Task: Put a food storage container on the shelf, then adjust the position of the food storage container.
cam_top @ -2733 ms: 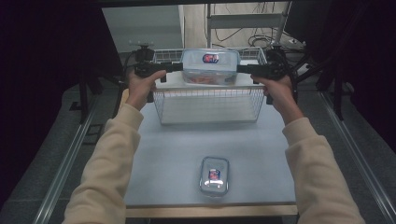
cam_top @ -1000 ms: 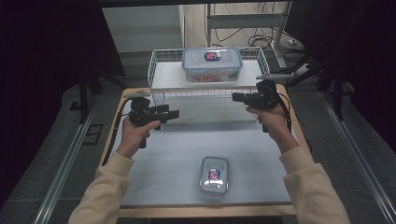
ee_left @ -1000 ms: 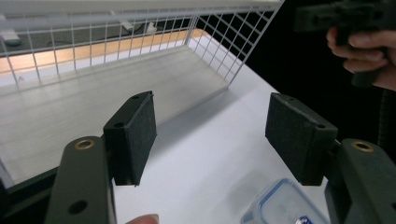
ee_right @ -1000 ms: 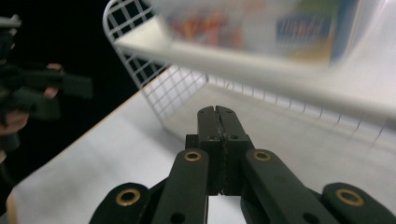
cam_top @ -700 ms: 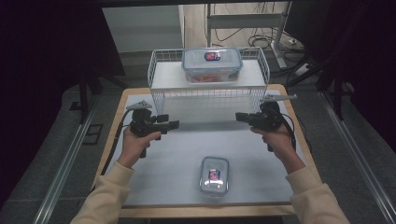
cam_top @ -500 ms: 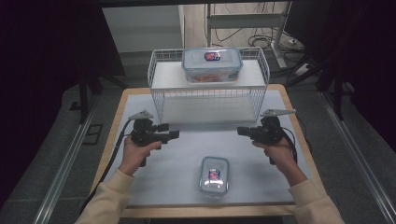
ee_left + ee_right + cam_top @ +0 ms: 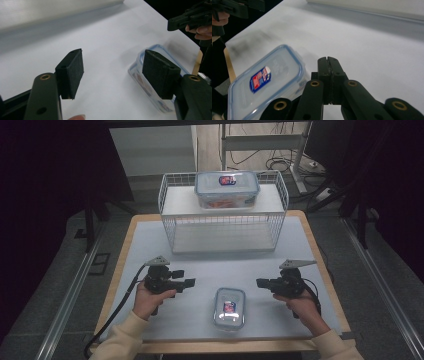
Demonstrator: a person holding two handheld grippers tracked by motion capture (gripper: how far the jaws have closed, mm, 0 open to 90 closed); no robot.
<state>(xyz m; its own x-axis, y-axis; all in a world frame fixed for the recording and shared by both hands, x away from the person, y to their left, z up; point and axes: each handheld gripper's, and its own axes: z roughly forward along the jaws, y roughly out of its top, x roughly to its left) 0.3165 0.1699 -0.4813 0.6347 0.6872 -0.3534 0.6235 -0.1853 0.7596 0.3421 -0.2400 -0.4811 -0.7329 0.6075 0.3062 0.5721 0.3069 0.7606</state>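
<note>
Now we hold the left gripper wide apart, empty. Our right gripper is pressed closed beside the small container

I can read no word or number anywhere. The small container between my claws, low in the middle of the high view, carries a red-and-blue sticker on its clear lid, but its print is too small and blurred for me to make out. The larger container on the wire rack, near the top of the frame, has a similar label, equally unreadable.
</note>
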